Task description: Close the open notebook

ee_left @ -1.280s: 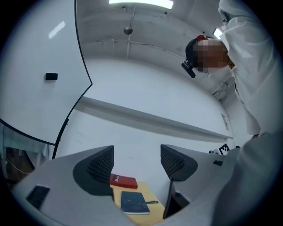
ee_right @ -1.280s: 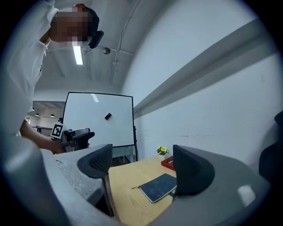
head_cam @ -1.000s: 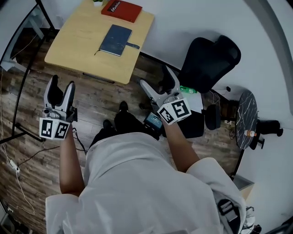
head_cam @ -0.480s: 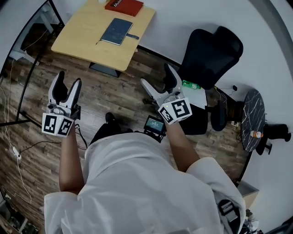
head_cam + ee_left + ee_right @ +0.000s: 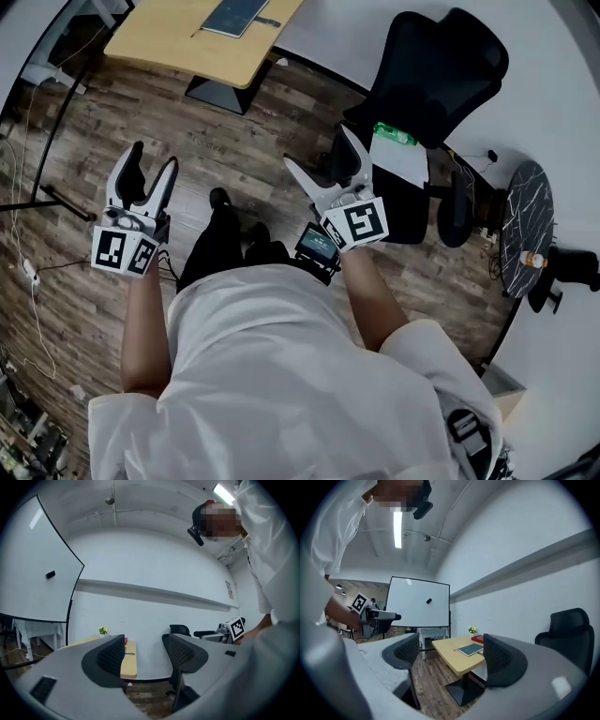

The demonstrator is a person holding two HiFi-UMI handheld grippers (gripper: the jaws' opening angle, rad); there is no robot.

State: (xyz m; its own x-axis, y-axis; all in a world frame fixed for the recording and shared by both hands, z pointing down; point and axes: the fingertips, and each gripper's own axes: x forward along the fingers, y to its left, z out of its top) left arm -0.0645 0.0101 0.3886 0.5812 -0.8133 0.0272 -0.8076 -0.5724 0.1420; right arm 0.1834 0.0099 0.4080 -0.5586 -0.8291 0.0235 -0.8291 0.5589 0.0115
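- Left gripper (image 5: 155, 159) is held out level in front of the person, with its jaws spread wide and nothing between them. They have just been closing a little. Its own view shows only the far table (image 5: 129, 660) through the gap.
- Right gripper (image 5: 319, 150) is open too. Between its jaws there is only air, and beyond them bare floor and the distant table.
- The notebook (image 5: 232, 13), dark blue, lies flat on the pale wooden table (image 5: 187, 47) at the top edge of the head view, well apart from both grippers. In the right gripper view the notebook (image 5: 469, 649) looks already shut, with its cover down and a red book (image 5: 478, 639) just behind it.
- Judging from this, the closing seems done and the step in hand is standing clear. To do that well, keep both grippers level and empty, away from the black office chair (image 5: 441, 70) near the right one. Confirm that the cover sits flat before ending.
- Compared with a second ago, the table has slid toward the top of the head view and the red book has dropped out of it. More wood floor now lies between the person and the table. Both grippers sit in much the same spots in the view.
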